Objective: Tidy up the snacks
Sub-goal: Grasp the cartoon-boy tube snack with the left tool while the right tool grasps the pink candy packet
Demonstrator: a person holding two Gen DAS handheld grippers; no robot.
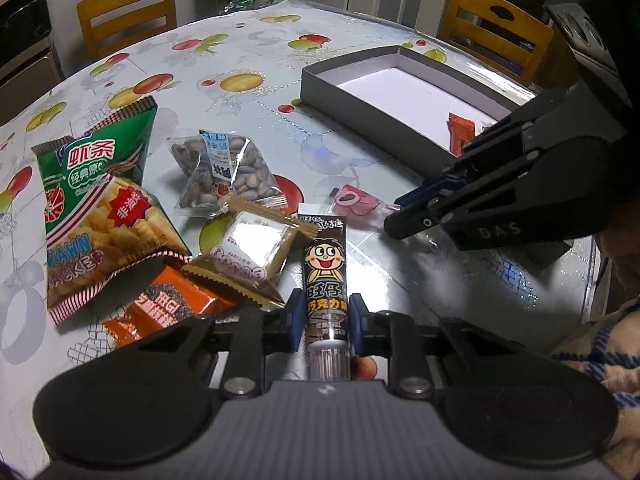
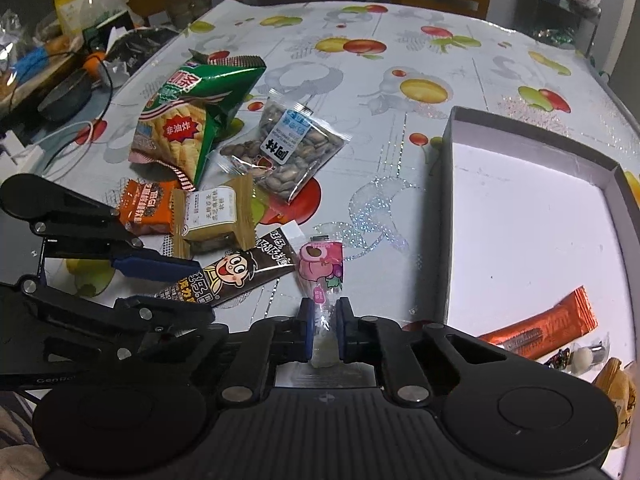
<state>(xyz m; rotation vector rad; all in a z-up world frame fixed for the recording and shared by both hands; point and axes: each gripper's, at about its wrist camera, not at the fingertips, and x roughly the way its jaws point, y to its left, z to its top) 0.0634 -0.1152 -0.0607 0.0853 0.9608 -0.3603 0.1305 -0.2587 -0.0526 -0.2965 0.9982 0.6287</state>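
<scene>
My left gripper (image 1: 323,322) is shut on a dark chocolate tube with a cartoon face (image 1: 325,276), which lies on the table; the tube also shows in the right wrist view (image 2: 236,270). My right gripper (image 2: 323,326) is shut on the clear end of a pink candy packet (image 2: 322,270), seen in the left wrist view (image 1: 356,201) with the right gripper (image 1: 394,216) at its end. A grey open box (image 2: 448,216) holds an orange bar (image 2: 548,320). A green prawn cracker bag (image 1: 92,200), a seed packet (image 1: 224,172), a tan biscuit packet (image 1: 252,248) and an orange packet (image 1: 168,306) lie at left.
The table has a fruit-print cloth (image 1: 240,60). Wooden chairs (image 1: 128,8) stand at its far side. Clutter and cables (image 2: 60,64) sit at the table's left in the right wrist view. More small sweets (image 2: 580,356) lie in the box's near corner.
</scene>
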